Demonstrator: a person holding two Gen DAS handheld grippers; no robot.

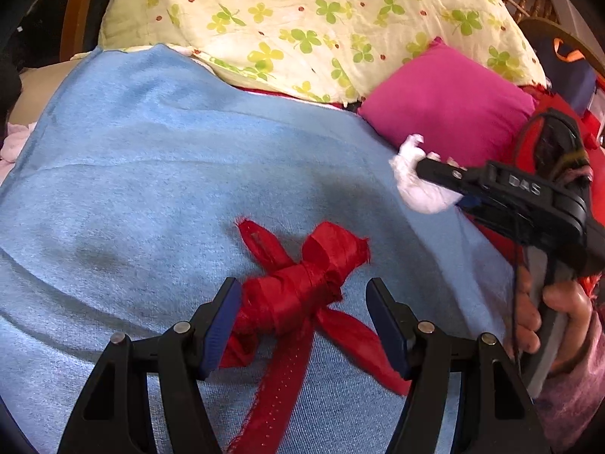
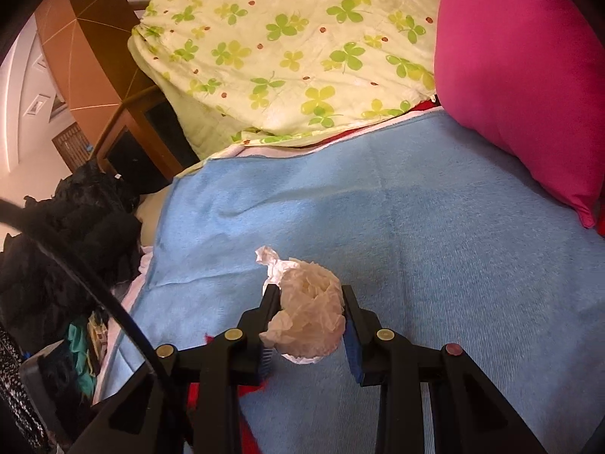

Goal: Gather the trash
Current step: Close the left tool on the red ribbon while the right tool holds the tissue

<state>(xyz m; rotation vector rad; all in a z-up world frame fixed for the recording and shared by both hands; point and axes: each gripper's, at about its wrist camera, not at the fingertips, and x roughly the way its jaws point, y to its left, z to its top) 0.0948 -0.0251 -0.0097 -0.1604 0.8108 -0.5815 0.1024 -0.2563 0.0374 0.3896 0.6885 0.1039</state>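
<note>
A crumpled red ribbon scrap [image 1: 298, 295] lies on the blue blanket [image 1: 151, 174]. My left gripper [image 1: 304, 325] is open around it, the left pad touching the bundle and the right pad apart from it. My right gripper [image 2: 308, 321] is shut on a crumpled white tissue wad [image 2: 306, 317], held just above the blanket [image 2: 435, 234]. In the left wrist view the right gripper [image 1: 427, 168] shows at the right with the tissue [image 1: 416, 185] in its fingers, next to the pink pillow.
A pink pillow [image 1: 450, 102] and a clover-print quilt [image 1: 314, 19] lie at the back of the bed. A heap of black clothes [image 2: 72, 234] sits off the bed's left edge. A wooden headboard [image 2: 90, 56] stands behind.
</note>
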